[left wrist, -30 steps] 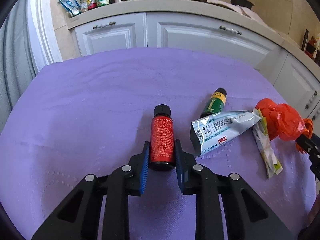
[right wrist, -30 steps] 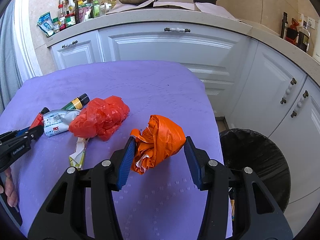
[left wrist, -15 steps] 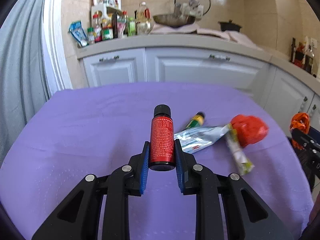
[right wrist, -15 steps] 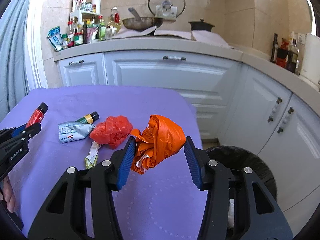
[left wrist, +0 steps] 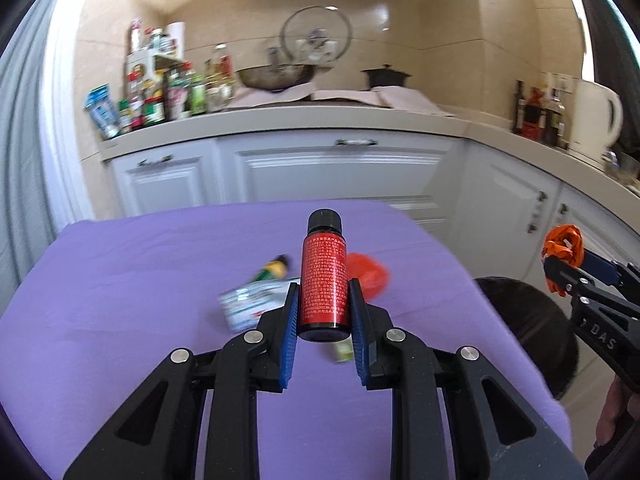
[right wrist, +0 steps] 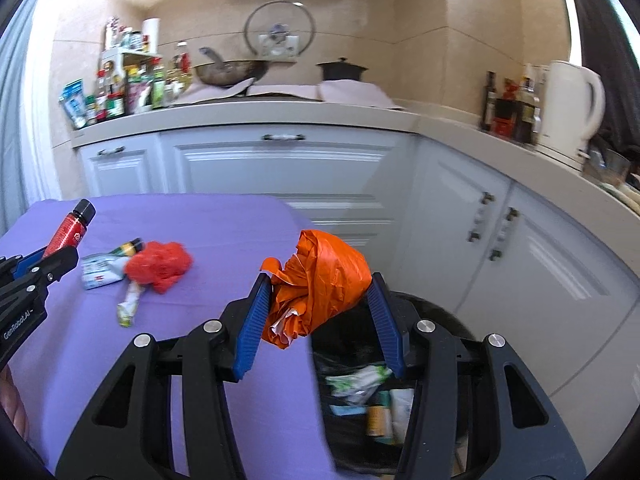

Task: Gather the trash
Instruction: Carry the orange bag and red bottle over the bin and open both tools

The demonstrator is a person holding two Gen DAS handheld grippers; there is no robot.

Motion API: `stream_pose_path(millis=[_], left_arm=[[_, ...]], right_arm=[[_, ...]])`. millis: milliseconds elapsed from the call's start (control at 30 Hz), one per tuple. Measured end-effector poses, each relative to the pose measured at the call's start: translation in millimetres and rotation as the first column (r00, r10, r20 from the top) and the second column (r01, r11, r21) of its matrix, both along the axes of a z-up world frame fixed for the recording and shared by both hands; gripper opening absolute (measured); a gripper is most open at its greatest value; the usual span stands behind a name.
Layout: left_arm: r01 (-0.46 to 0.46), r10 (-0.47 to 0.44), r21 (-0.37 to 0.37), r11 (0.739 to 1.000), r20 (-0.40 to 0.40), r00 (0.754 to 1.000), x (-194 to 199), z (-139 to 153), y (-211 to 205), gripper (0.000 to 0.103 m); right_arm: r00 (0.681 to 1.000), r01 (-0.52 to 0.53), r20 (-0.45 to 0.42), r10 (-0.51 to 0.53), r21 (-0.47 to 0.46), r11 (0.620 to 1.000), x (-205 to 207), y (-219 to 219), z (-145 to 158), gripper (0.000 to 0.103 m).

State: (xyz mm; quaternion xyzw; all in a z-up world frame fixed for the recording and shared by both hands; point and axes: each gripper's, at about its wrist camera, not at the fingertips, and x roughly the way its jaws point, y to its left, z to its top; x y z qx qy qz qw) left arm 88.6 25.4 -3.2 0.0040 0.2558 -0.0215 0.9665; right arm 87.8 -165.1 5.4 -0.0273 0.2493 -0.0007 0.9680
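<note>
Two grips at once: your left gripper [left wrist: 323, 312] clamps a red bottle [left wrist: 323, 284] above the purple table [left wrist: 140, 280], while your right gripper [right wrist: 320, 312], jaws half spread, pinches an orange bag [right wrist: 320, 280] over the near-right bin [right wrist: 372, 396].

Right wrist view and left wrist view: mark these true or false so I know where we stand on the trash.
1. The left gripper is shut on the red bottle. True.
2. The right gripper is empty. False: it holds a crumpled orange bag.
3. The black bin already has trash in it. True.
4. The purple table has been cleared. False: a red bag, a silver pouch, a green bottle and a small wrapper lie there.
5. The red bottle's cap is off. False: its black cap is on.
</note>
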Motion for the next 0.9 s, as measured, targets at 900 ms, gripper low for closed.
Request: stream_pose_path(millis=[900], left_arm=[[0.218, -0.219, 0.065, 0.974, 0.011, 0.976, 18, -7, -139, 0.025]], right_arm=[[0.976, 0.219, -0.005, -0.219, 0.030, 0.975, -8, -115, -24, 0.049]])
